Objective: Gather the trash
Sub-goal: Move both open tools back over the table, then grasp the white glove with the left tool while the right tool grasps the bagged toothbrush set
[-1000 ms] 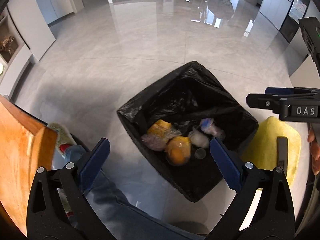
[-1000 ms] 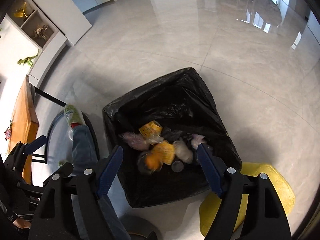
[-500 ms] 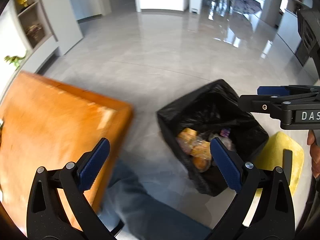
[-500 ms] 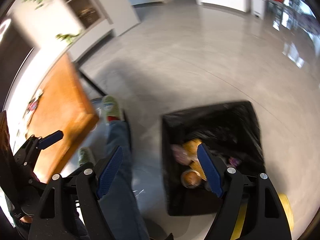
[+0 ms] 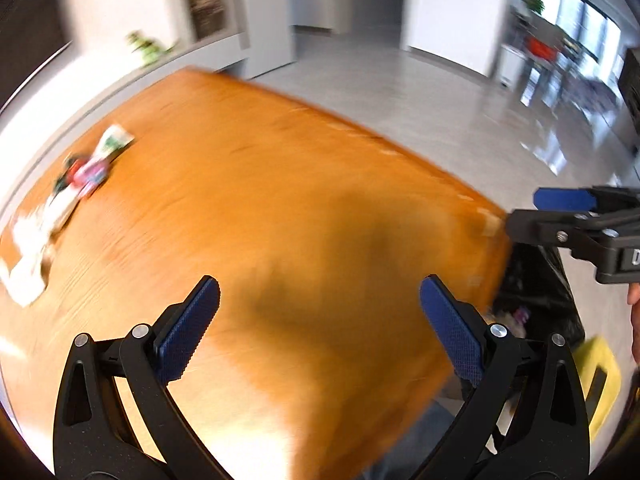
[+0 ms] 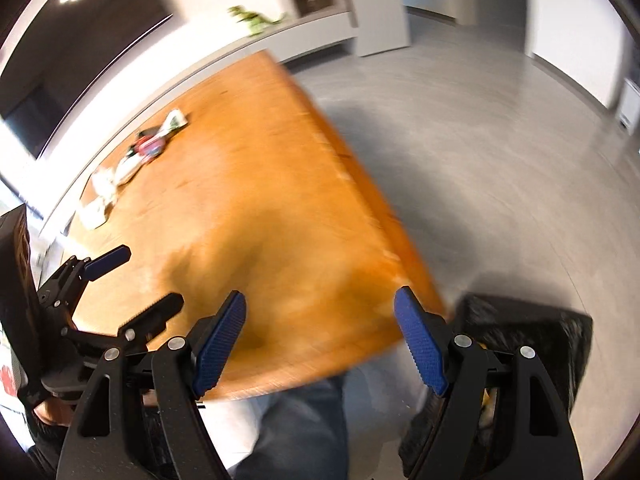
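Observation:
Several pieces of trash lie in a blurred row at the far left of the orange wooden table [image 5: 304, 208]: a green-and-white wrapper [image 5: 114, 142], a red-pink wrapper [image 5: 86, 174] and crumpled white paper [image 5: 28, 248]. The right wrist view shows the same wrappers [image 6: 152, 144] and paper [image 6: 100, 196]. My left gripper [image 5: 320, 292] hangs open and empty over the table's near part, far from the trash. My right gripper [image 6: 320, 304] is open and empty above the table's near corner. The black-lined trash bin [image 6: 532, 344] stands on the floor beside that corner, mostly hidden in the left wrist view.
A person's jeans-clad leg [image 6: 296, 424] shows below the table edge. A yellow stool [image 5: 596, 376] stands by the bin. A green toy dinosaur [image 6: 258, 20] sits on a white shelf behind the table. Grey polished floor [image 6: 500, 168] spreads to the right.
Both cameras swung left and up from over the trash bin to over the orange table. The bin slid to the right edge. The wrappers came into view. Both grippers stayed open.

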`<state>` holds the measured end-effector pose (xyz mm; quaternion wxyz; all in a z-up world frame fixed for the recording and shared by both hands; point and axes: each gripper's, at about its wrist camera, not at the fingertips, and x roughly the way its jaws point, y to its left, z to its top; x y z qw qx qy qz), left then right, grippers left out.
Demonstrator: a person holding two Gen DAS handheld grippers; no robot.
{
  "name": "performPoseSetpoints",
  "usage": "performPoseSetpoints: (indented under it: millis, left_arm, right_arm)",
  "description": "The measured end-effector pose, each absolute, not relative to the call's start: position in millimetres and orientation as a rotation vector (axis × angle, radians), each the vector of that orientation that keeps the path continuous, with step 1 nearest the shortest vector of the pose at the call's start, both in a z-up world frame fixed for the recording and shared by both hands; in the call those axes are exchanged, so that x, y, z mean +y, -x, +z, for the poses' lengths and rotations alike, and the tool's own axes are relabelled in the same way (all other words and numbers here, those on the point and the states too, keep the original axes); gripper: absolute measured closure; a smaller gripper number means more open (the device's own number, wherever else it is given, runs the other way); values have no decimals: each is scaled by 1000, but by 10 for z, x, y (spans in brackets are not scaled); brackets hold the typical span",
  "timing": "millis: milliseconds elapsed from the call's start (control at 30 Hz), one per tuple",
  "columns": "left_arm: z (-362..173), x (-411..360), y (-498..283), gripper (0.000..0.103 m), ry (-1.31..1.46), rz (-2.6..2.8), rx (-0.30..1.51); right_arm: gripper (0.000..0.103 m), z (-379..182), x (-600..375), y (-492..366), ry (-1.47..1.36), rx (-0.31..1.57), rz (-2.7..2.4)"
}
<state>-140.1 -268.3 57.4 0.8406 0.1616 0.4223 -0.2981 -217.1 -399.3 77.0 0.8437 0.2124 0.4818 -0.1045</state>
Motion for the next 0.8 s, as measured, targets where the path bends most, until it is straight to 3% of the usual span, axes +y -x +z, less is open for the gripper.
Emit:
performPoseSetpoints:
  millis: [600, 800]
  left_arm:
    - [414, -436, 200, 6, -92, -183, 957]
    - [347, -40, -145, 6, -73, -110, 970]
  right_arm:
    - [26, 635, -2833, 506, -306, 1131, 68]
    - [26, 584, -2545, 63, -260, 1162, 123]
